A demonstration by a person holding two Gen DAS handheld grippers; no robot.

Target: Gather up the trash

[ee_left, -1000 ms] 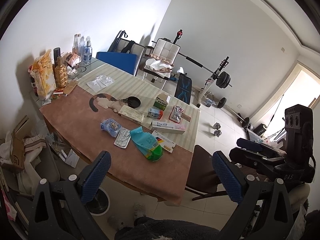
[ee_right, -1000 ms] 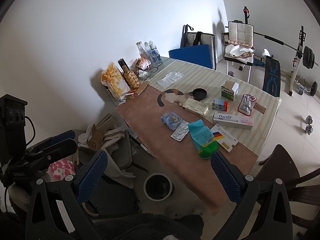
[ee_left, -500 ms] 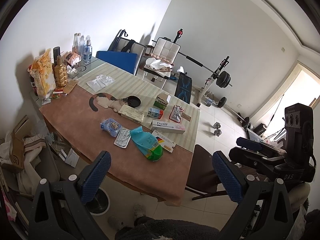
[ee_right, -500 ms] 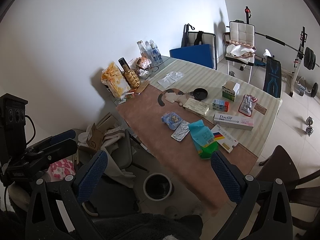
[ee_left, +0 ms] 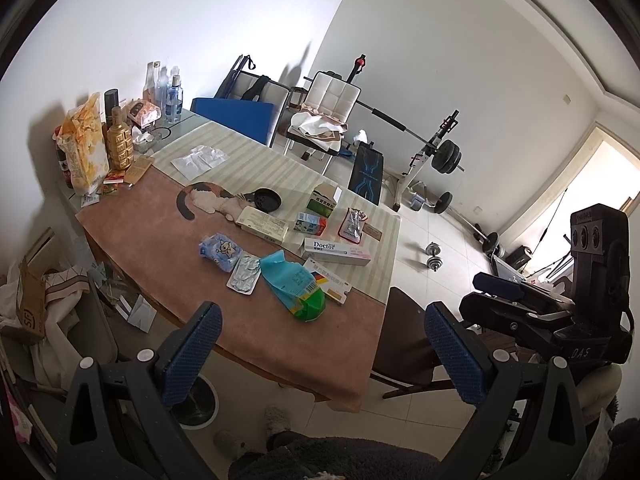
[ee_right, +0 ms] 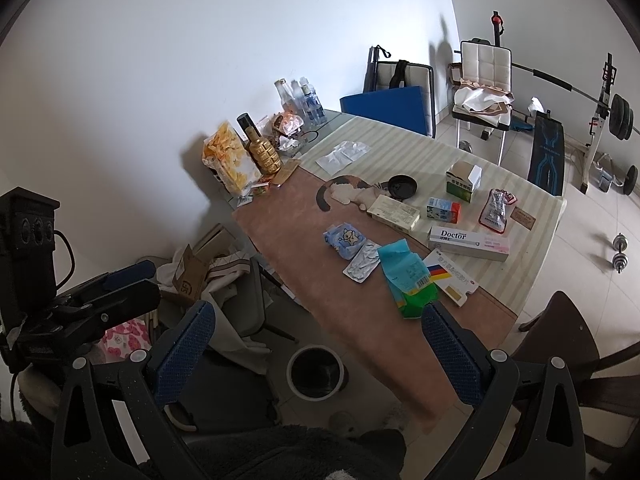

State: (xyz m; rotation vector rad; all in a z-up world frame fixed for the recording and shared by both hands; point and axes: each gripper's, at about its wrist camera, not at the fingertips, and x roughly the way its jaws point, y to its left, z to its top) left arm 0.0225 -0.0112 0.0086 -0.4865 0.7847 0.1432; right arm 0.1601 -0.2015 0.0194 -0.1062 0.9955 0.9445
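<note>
**Above the littered table, both claws wide and empty**

Over the near end of the table (ee_left: 132,220) we hold the left claw (ee_left: 324,354) with its blue-padded fingers (ee_left: 192,354) spread wide, nothing between them and nothing touched. Our right claw (ee_right: 316,354) hangs the same way, fingers (ee_right: 450,354) far apart, gripping nothing and well clear of the tabletop.

On the brown cloth we see the trash lying loose. A teal and green wrapper (ee_left: 294,286) lies nearest us, crumpled, with a silver pill sheet (ee_left: 244,276) touching its left edge and a blue crinkled packet (ee_left: 219,251) just beyond that. A flat box with coloured stripes (ee_left: 330,280) sits against the wrapper's right side. Farther on lie a long white "Doctor" box (ee_left: 336,251), a pale flat carton (ee_left: 262,225), a small blue and orange box (ee_left: 311,225), an open green box (ee_left: 325,201) and a red-edged sachet (ee_left: 352,223). A black round lid (ee_left: 267,200) rests beside a cat pictured on the cloth.

On the floor beside the table stands a round white bin (ee_right: 316,372), seen between the right claw's fingers, open at the top.
</note>
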